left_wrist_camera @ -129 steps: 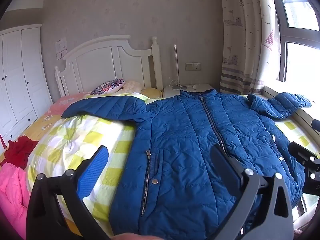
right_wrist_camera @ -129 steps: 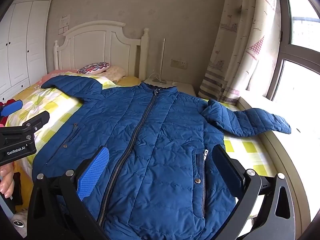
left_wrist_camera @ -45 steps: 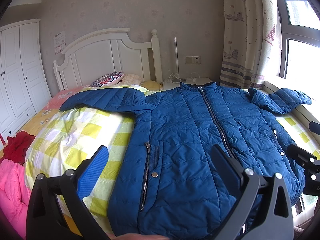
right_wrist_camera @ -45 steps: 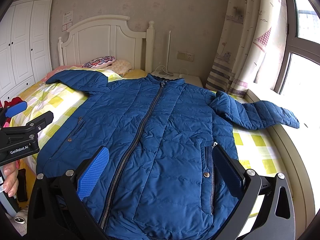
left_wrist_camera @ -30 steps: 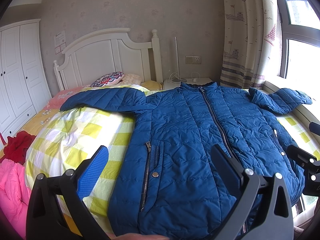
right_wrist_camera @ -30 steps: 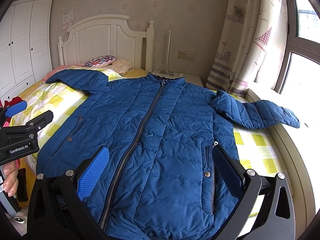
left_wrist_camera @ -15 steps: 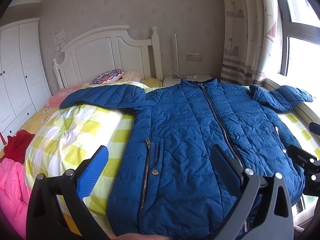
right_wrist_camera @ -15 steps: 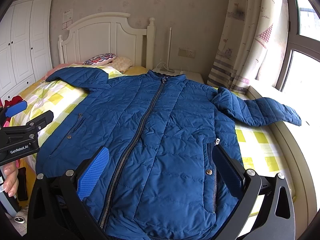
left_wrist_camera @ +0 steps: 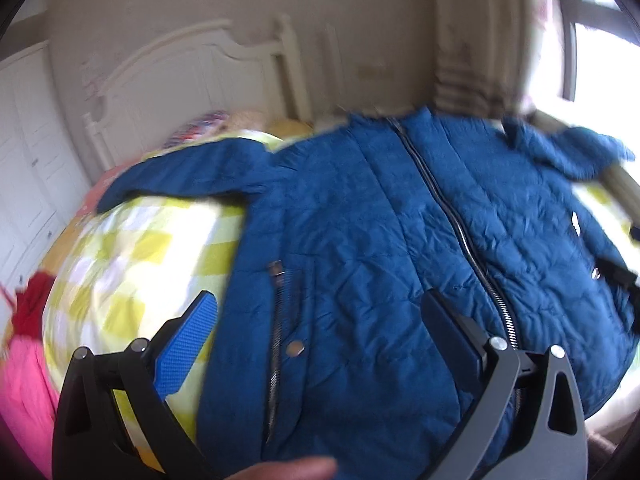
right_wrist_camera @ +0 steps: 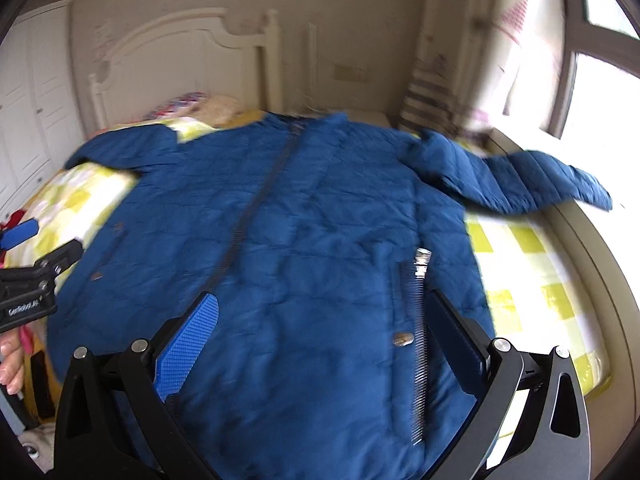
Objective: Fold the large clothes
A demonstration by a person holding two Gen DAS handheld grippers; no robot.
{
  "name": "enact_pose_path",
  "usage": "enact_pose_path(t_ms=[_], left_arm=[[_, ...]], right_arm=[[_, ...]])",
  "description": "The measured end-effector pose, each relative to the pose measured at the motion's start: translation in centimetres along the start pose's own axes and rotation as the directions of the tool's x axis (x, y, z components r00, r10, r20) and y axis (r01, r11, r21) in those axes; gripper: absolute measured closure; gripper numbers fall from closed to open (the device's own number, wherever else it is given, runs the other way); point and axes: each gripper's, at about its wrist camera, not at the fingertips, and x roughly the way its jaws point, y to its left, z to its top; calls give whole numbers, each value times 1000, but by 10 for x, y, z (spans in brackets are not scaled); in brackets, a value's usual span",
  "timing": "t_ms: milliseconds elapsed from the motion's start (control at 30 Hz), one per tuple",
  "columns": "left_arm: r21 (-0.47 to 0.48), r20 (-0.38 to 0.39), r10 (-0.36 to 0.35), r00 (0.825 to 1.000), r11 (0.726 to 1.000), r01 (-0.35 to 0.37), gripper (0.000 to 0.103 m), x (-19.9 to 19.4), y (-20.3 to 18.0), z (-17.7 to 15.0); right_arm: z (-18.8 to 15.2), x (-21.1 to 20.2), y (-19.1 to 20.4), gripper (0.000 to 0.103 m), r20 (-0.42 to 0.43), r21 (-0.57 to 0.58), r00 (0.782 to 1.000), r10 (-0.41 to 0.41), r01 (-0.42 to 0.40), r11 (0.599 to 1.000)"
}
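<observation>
A large blue quilted jacket [left_wrist_camera: 380,248] lies front up and zipped on the bed, sleeves spread to both sides; it also shows in the right wrist view [right_wrist_camera: 320,264]. My left gripper [left_wrist_camera: 320,316] is open and empty above the jacket's lower left part, near the left pocket zip. My right gripper [right_wrist_camera: 320,316] is open and empty above the lower right part, near the right pocket zip [right_wrist_camera: 418,320]. The left gripper also shows at the left edge of the right wrist view [right_wrist_camera: 28,280]. Both views are blurred by motion.
The bed has a yellow and white checked cover [left_wrist_camera: 132,264] and a white headboard [left_wrist_camera: 192,80]. Pink and red clothes [left_wrist_camera: 24,360] lie at the left. A curtain [right_wrist_camera: 452,60] and window [right_wrist_camera: 596,92] are on the right, a white wardrobe [left_wrist_camera: 24,152] on the left.
Both grippers have moved forward and lower over the jacket, which now looks larger and closer. The views have become blurred. Both grippers stay open.
</observation>
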Motion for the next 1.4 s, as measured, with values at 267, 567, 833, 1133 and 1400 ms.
enact_pose_path(t_ms=[267, 567, 833, 1133, 1400], left_arm=[[65, -257, -169, 951, 979, 191, 2, 134, -30, 92], [-139, -255, -198, 946, 976, 167, 2, 258, -34, 153], [-109, -164, -211, 964, 975, 195, 2, 270, -34, 146], [-137, -142, -245, 959, 964, 226, 2, 261, -26, 139], [-520, 6, -265, 964, 823, 229, 2, 263, 59, 131]], right_arm=[[44, 68, -104, 4, -99, 215, 993, -70, 90, 973], [95, 159, -256, 4, -170, 468, 943, -286, 333, 819], [111, 191, -319, 50, -170, 568, 917, -360, 390, 725], [200, 151, -164, 74, 245, 174, 933, -264, 226, 959], [154, 261, -1, 59, -199, -210, 978, 58, -100, 973]])
